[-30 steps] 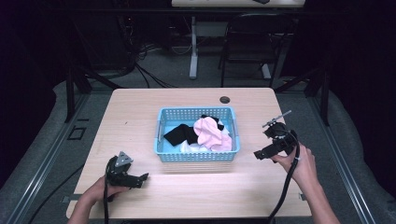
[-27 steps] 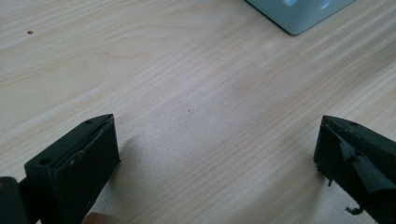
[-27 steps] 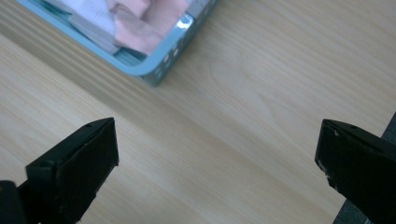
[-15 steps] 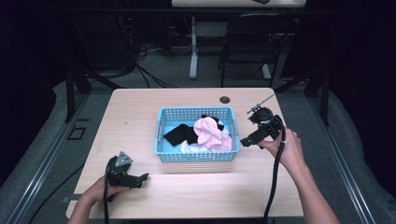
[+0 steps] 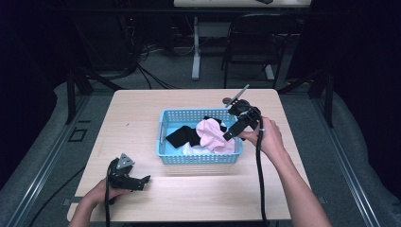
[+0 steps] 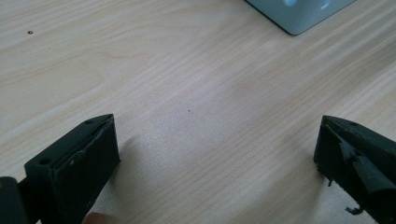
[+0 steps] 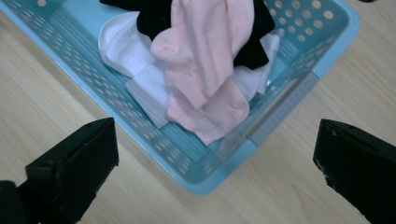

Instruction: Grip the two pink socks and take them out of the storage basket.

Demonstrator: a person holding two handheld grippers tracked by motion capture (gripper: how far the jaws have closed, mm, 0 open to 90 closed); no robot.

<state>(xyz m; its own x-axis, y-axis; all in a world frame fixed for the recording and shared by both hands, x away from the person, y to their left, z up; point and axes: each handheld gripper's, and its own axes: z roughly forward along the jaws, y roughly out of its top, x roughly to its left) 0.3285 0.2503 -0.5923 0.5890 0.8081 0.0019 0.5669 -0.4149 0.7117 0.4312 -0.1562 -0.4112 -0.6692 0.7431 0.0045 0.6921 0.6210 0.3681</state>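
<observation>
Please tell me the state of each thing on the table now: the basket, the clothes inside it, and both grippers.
Basket: upright on the table, holds clothes.
Pink garment: crumpled, lying on top of the pile.
Black garment: crumpled, partly under the pink one.
White garment: at the bottom, mostly covered.
Left gripper: open, empty, low over bare table.
Right gripper: open, empty, above the basket's right end, pointing at the clothes.

room dark | grey floor (image 5: 42,142) | black chair (image 5: 257,42) | floor cables (image 5: 151,78)
</observation>
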